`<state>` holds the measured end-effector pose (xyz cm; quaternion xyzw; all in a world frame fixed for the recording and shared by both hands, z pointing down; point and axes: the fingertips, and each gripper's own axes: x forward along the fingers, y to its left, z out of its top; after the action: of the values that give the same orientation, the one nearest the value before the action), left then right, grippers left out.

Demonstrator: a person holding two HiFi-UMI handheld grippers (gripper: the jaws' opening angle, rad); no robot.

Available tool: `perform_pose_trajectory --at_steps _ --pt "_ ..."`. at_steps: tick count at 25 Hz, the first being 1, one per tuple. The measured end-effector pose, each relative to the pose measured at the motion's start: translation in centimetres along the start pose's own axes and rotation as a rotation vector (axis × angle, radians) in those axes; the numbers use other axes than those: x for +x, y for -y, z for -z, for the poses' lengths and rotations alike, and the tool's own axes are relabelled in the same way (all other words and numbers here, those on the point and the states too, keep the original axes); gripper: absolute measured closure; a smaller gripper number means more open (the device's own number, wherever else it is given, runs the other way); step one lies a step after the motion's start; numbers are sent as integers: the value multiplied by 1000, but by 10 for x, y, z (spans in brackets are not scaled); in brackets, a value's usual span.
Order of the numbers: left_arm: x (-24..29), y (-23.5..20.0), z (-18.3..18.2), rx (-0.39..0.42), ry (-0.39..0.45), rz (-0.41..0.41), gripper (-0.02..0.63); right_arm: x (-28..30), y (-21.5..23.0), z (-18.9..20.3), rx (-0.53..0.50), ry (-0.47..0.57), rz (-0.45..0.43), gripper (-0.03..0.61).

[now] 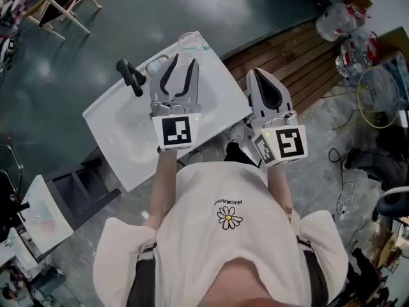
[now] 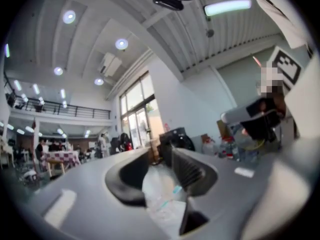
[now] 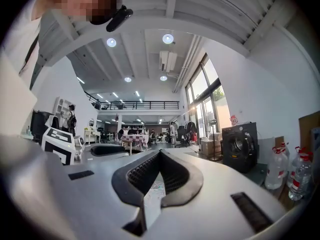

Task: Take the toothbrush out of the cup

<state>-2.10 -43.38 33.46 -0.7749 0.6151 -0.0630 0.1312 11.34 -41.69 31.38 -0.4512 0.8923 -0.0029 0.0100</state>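
A clear plastic cup [image 1: 190, 41] stands on the far corner of the white sink [image 1: 121, 139]. In the left gripper view the cup [image 2: 159, 194] shows through the gap between the jaws, with a thin teal streak inside it that may be the toothbrush [image 2: 176, 189]. My left gripper [image 1: 181, 61] hovers over the sink just short of the cup, jaws apart and nothing pressed between them. To the right of the sink, over its edge, my right gripper [image 1: 254, 74] is shut and empty; its pads meet at the tips [image 3: 160, 153].
A black faucet [image 1: 131, 77] rises at the sink's left rear. Wooden decking [image 1: 287, 50] lies beyond the sink. Water bottles [image 1: 339, 18] and a fan [image 1: 377, 94] are at the right, a white cabinet [image 1: 38, 216] at the lower left.
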Motion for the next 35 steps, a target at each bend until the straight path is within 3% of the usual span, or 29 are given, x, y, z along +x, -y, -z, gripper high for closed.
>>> perform_pose_trajectory --at_steps 2,5,9,20,26,29,35 --pt "11 4 10 93 -37 42 425 -2 4 2 3 -6 5 580" --pt "28 11 34 185 -108 100 391 -4 8 6 5 -17 16 580" --pt "49 25 76 309 -209 197 391 -11 15 13 5 -28 33 580" --pt "115 48 183 526 -491 424 426 -25 32 27 40 -52 84 580" --pt "126 53 206 567 -589 490 469 -29 32 31 37 -57 93 580" --pt "125 54 206 581 -608 502 566 -30 33 33 37 -62 92 580" --pt "126 54 196 578 -591 492 578 -30 31 30 42 -48 88 580"
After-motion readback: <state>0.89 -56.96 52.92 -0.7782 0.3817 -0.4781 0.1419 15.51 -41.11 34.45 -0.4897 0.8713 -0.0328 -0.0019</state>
